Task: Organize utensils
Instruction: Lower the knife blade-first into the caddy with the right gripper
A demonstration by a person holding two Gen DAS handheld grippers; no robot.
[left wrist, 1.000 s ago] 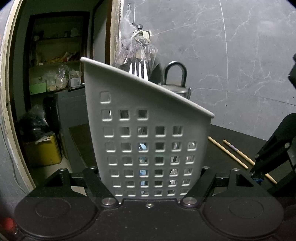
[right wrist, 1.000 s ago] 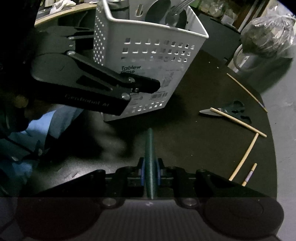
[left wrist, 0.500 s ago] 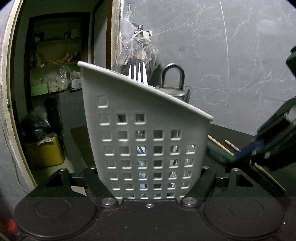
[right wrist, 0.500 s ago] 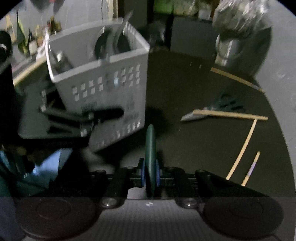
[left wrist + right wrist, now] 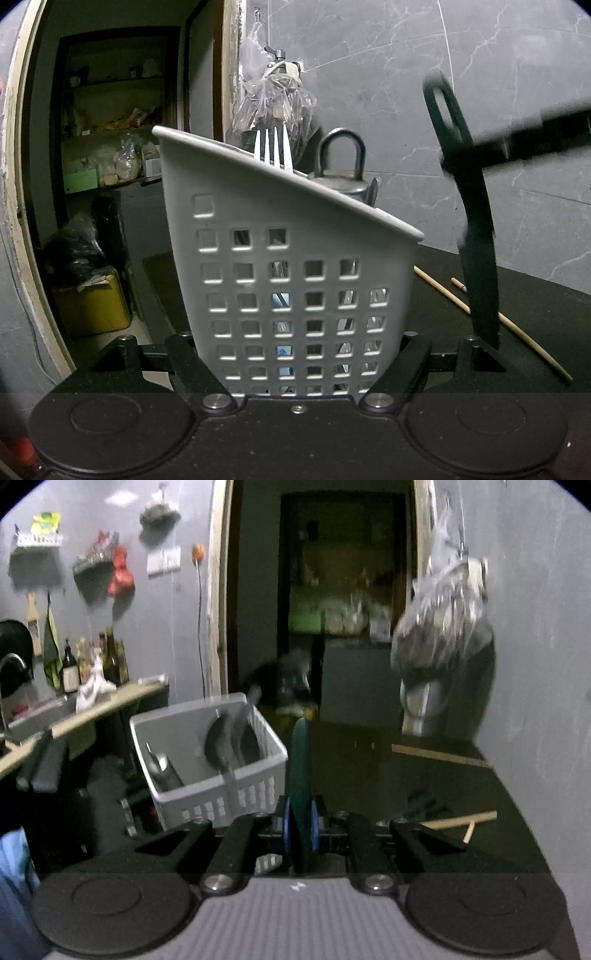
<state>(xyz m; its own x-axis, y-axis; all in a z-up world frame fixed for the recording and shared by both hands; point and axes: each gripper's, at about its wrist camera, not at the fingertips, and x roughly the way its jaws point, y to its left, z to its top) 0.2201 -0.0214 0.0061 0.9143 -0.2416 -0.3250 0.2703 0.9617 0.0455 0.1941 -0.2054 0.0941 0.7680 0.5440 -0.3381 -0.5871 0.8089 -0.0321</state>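
Grey marble-look wall fills the upper right of the left wrist view, above a black surface (image 5: 535,295) that runs across the lower right. At frame centre the left gripper (image 5: 299,363) is clamped on the white perforated basket (image 5: 295,258), one finger on each side of its lower wall. Fork tines (image 5: 273,147) poke above the basket rim at upper centre, and a dark loop handle (image 5: 341,151) rises just right of them. At the right of that frame the right gripper (image 5: 476,151) reaches in from the edge, blurred, closed tight on a dark green utensil (image 5: 476,258) that hangs nearly upright, its slotted end up and its blade end down, above the surface and apart from the basket. Two chopsticks (image 5: 443,291) lie on the surface behind it.

Right wrist view: the green utensil (image 5: 301,775) stands on edge at frame centre, pinched between the blue pads (image 5: 284,829). The basket (image 5: 210,760) sits at centre left on the dark surface (image 5: 369,775), holding dark spoons and metal pieces. More chopsticks (image 5: 458,819) lie at lower right, with dark scissors just left of them. A bag-covered appliance stands at upper right.
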